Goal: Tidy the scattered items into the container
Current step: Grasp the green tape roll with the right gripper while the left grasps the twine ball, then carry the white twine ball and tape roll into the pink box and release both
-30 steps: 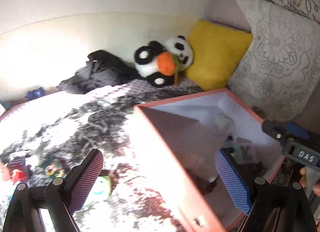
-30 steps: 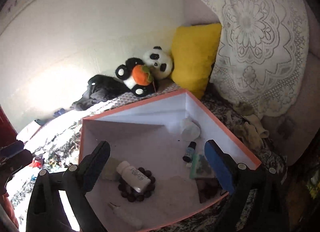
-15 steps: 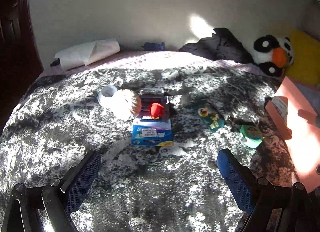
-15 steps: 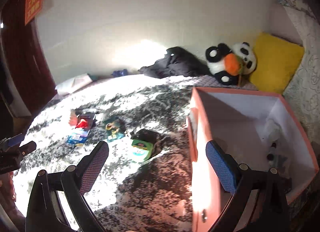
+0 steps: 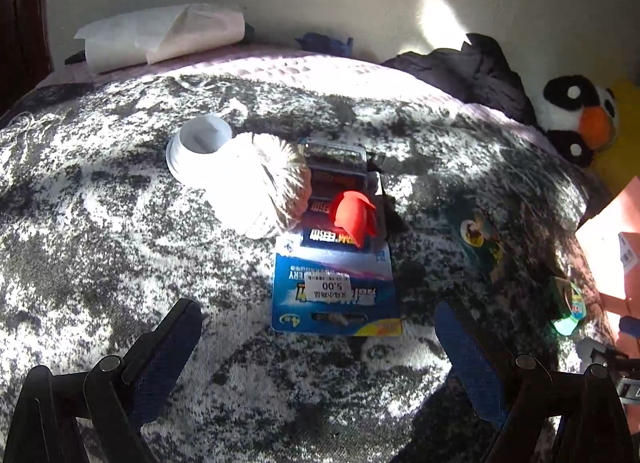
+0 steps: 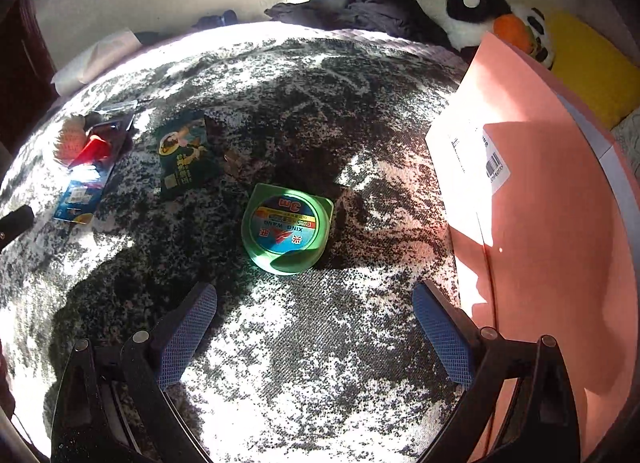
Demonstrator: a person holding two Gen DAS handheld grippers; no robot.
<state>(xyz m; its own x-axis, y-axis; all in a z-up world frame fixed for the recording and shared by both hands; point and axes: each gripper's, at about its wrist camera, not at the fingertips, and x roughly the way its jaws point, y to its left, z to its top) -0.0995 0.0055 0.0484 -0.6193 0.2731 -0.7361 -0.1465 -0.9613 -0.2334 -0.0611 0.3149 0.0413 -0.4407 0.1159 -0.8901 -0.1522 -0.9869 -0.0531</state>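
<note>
My left gripper (image 5: 316, 347) hung low over the mottled grey bedspread (image 5: 100, 247), jaws wide apart and holding nothing. My right gripper (image 6: 314, 327) was the same: jaws spread, nothing between them.

Loose items counted on the bedspread: five. One blue battery card (image 5: 334, 287) lay flat just ahead of the left gripper, with a price sticker reading 5.00. One small red piece (image 5: 354, 217) sat on the far half of that card. One white round brush head (image 5: 244, 179) lay on its side, touching the card's far left edge. One dark green packet (image 6: 185, 157) lay flat to the right of the card, apart from it. One green tape measure (image 6: 287, 228) lay flat, label up, just ahead of the right gripper and between its fingers' line of reach, nearer the box than the packet.

Containers: one pink box (image 6: 544, 199), standing on the bedspread at the right gripper's right side, with one white barcode label on its near wall. Its inside could not be seen from either camera.

Along the wall: one panda toy (image 6: 496, 19), one yellow cushion (image 6: 592, 67), one heap of dark clothing (image 6: 360, 3), one folded white sheet (image 5: 160, 35).
</note>
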